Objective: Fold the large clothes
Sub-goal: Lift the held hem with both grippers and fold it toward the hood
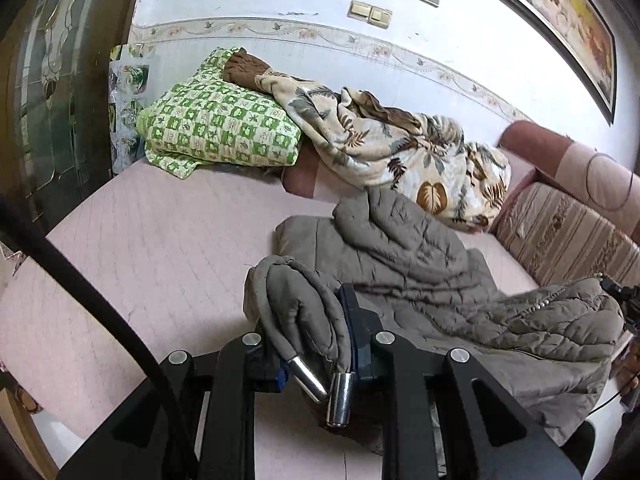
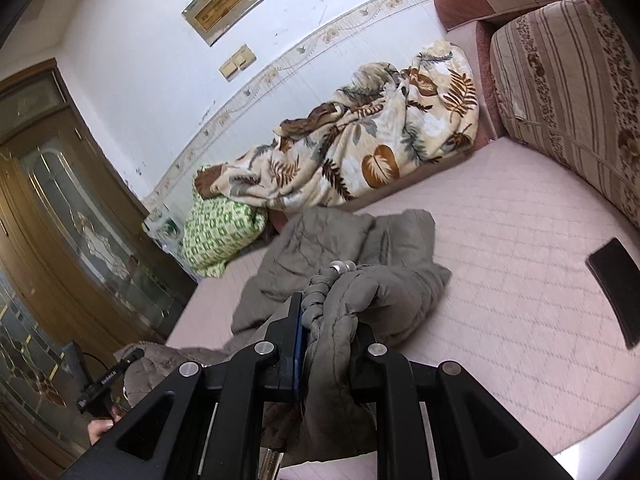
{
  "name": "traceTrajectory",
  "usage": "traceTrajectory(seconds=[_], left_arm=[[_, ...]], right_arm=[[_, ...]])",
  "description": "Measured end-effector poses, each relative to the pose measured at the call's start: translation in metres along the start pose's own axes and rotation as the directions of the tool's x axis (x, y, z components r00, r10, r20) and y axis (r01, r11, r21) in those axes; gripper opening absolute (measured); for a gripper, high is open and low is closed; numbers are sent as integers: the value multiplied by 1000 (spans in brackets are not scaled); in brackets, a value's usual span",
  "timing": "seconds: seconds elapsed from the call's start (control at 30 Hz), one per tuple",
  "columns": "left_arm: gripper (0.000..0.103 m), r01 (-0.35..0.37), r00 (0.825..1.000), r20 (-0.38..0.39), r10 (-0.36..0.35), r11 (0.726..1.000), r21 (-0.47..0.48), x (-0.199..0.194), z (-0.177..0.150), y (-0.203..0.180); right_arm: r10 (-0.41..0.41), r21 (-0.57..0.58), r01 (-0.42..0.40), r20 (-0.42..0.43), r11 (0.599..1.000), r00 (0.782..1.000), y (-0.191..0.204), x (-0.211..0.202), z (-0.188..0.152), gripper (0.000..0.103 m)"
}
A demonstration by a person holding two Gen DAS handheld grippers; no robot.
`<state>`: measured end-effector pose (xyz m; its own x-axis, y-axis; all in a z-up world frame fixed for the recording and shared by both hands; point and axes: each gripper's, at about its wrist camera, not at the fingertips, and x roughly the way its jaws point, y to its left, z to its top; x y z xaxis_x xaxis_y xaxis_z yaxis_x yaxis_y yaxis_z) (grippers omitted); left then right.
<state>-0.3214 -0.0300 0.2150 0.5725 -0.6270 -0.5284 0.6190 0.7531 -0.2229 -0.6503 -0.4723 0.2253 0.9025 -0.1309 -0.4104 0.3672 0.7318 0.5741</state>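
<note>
Gripping: left gripper (image 1: pixel 308 320) and right gripper (image 2: pixel 328 320) both clamped on grey quilted padded jacket (image 1: pixel 420 264).
Risk: bulky hem slips free; metal-tipped drawstrings (image 1: pixel 340 396) snag.

— Is there any writing you could read out from where your grippers point?

— Hardly any. Low and to the left of your right gripper (image 2: pixel 326 320), a small black device (image 2: pixel 110 380) carries a line of pale print, too small to make out. High above it, a framed plaque (image 2: pixel 222 6) on the wall shows gold marks, blurred beyond reading. No brands, numbers or signs come through.
</note>
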Motion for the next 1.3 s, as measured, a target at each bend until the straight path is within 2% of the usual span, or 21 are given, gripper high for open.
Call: traceTrajectory(seconds=[0.17,0.4,0.8,1.03,1.3], left_arm=[[21,2,1000,1,-2,1000,-25,22,36,1],[23,0,1000,-31,-2,999,-50,76,86,3],[24,-47,991,-133,36,996,-79,188,145,9],[26,-82,971,-231,53,990,-117,268,164,22],[27,-130,941,-331,79,982,-135,351,163,30]], right_arm=[[33,28,-33,6,999,999,0,25,34,15],[43,45,-42,-14,998,999,-2,70,76,15],[6,104,0,-56,995,998,-29,153,133,16],[-34,156,51,-108,986,994,-63,218,153,16],[-76,235,116,-172,965,982,-109,299,155,17]])
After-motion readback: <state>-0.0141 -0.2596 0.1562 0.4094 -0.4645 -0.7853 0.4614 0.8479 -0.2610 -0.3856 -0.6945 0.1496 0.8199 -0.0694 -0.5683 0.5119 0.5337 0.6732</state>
